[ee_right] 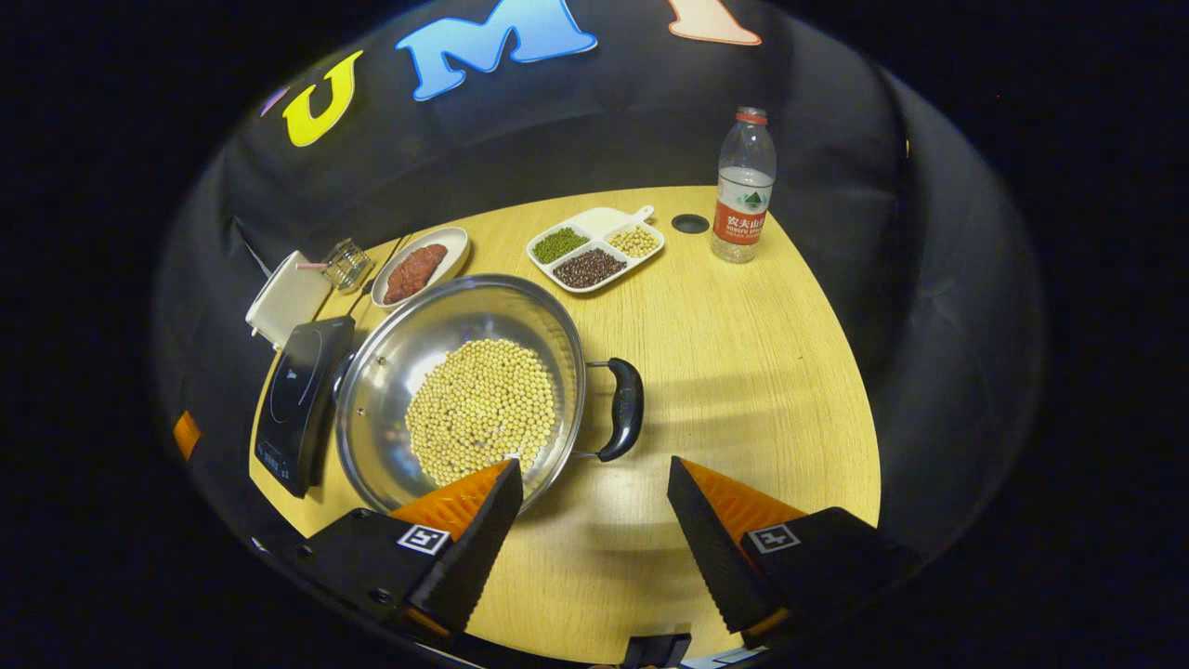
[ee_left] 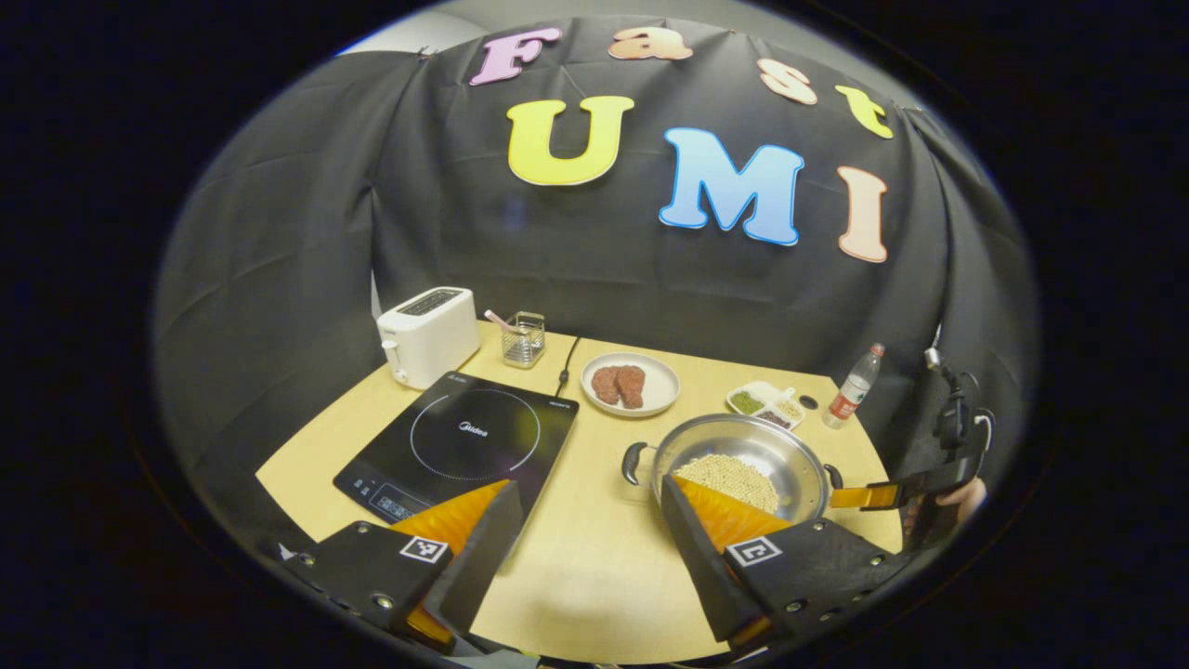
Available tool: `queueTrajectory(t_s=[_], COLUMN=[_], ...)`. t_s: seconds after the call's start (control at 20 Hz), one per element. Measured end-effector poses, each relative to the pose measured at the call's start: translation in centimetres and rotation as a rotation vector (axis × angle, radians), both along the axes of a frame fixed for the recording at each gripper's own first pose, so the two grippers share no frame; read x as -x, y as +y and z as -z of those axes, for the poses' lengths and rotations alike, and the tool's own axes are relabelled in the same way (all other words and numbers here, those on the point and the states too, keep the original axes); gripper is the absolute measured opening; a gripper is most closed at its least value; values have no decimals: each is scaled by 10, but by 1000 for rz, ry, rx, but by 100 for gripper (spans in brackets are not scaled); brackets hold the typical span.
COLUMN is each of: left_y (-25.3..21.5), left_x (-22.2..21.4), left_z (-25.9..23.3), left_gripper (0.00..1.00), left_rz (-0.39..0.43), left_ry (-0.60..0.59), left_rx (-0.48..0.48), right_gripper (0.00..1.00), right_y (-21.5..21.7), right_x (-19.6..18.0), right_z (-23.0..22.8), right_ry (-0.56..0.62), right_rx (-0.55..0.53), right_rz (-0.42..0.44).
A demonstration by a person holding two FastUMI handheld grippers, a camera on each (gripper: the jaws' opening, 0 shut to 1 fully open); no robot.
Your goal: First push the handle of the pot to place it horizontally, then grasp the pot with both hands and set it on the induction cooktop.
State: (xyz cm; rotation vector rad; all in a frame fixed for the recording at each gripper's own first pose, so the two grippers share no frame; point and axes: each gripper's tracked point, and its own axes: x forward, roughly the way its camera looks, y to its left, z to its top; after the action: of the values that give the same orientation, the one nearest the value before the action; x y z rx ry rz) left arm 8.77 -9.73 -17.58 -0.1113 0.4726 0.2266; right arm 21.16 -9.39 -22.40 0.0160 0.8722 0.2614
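A steel pot [ee_left: 743, 435] holding soybeans [ee_left: 734, 478] stands on the wooden table, to the right of the black induction cooktop [ee_left: 455, 441]. Its two black side handles [ee_left: 634, 462] point left and right. My left gripper [ee_left: 589, 488] hovers open over the table between cooktop and pot, its right finger in front of the pot's near rim. In the right gripper view the pot [ee_right: 409, 344] sits left of centre, and its near handle [ee_right: 624, 409] lies just beyond my open right gripper [ee_right: 593, 465]. The right gripper [ee_left: 850, 495], held by a hand, also shows beside the pot's right handle.
At the back stand a white toaster [ee_left: 427, 334], a wire basket [ee_left: 523, 339], a plate of meat [ee_left: 632, 384], a divided dish of beans [ee_right: 594, 246] and a water bottle [ee_right: 743, 190]. The cooktop [ee_right: 297, 400] lies just left of the pot. A cord runs behind it.
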Motion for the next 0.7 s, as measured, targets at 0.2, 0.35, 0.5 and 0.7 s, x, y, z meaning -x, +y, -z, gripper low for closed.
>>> queueTrajectory(t_s=[0.2,0.35,0.5,0.7], left_y=[9,8,2,-8], left_x=[-34,-65,-100,-142], left_z=[13,28,47,88], left_gripper=[93,93,88,93], left_rz=[63,127,171,226], left_ry=[19,60,88,158], left_rx=[72,102,133,152], right_gripper=[98,98,98,98], right_y=[7,5,0,-3], right_x=[-12,-31,-48,-66], right_z=[-22,-23,-15,1], right_ry=[-37,-51,-54,-42], right_rx=[-77,-99,-96,-90], right_rz=[69,112,153,156])
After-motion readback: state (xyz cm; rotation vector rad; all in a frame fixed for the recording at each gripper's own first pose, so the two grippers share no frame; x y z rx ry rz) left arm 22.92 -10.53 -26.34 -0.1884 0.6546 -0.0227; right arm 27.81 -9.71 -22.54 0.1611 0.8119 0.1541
